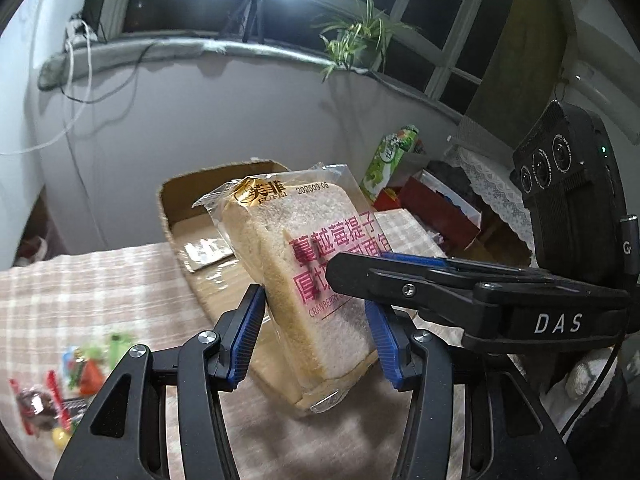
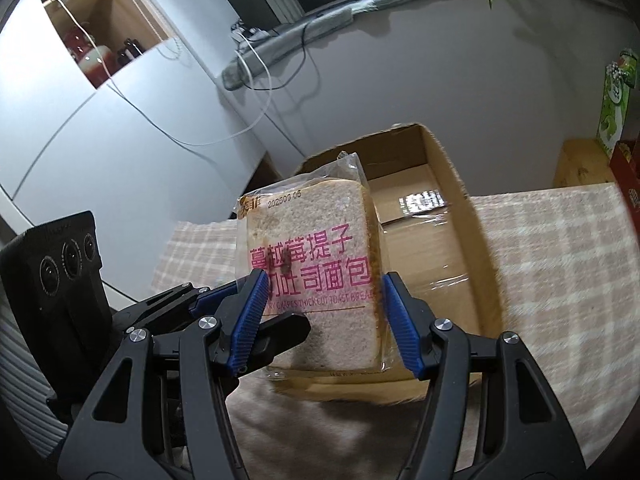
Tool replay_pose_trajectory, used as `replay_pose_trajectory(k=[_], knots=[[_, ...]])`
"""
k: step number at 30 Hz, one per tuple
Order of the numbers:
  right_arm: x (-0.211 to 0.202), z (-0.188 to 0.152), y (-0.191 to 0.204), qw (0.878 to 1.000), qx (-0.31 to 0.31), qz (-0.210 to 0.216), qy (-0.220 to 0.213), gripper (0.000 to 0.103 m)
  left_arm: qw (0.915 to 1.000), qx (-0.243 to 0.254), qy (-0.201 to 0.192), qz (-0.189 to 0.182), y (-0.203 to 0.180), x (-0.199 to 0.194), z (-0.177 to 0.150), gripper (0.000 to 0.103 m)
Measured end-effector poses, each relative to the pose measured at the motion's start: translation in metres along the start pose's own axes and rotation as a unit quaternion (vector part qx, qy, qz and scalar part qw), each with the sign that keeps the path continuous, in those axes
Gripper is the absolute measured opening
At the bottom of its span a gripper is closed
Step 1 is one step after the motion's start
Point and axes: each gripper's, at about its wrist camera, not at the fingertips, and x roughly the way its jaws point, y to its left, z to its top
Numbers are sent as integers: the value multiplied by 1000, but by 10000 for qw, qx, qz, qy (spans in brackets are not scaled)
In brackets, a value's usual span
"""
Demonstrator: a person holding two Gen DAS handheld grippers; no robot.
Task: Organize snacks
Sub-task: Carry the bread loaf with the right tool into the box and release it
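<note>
A clear-wrapped pack of sliced toast bread (image 1: 308, 280) with pink lettering is held upright above the checked tablecloth, in front of an open cardboard box (image 1: 180, 204). My left gripper (image 1: 316, 336) is shut on its thin sides. My right gripper (image 1: 352, 264) reaches in from the right, its jaws across the pack's face. In the right wrist view the bread (image 2: 316, 280) stands between the pads of my right gripper (image 2: 324, 320), which touch the wrapper's edges. The box (image 2: 452, 216) lies behind, holding only a small flat packet. The left gripper's fingers (image 2: 280, 332) show at lower left.
Several small wrapped candies (image 1: 76, 376) lie on the cloth at lower left. A green carton (image 1: 388, 164) and a red box (image 1: 440, 208) stand beyond the table at the right; the carton also shows in the right wrist view (image 2: 616, 100). A wall and window sill are behind.
</note>
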Motion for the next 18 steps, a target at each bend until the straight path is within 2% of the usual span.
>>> replay_pose_trajectory(k=[8,14,16,18], knots=[[17,6,-20,9995,0,-237,194,62,9993,-208,309,7,3,34,4,51],[20,7,-32,9991,57,-363,230,62,9989,-124,452,85,-6,47,7,51],[19,8,-34,9986,47,-484,193,65,9987,-132,491,78,-7,51,9,51],[16,9,-34,9982,18,-595,114,76,9983,-112,562,114,-9,56,9,51]])
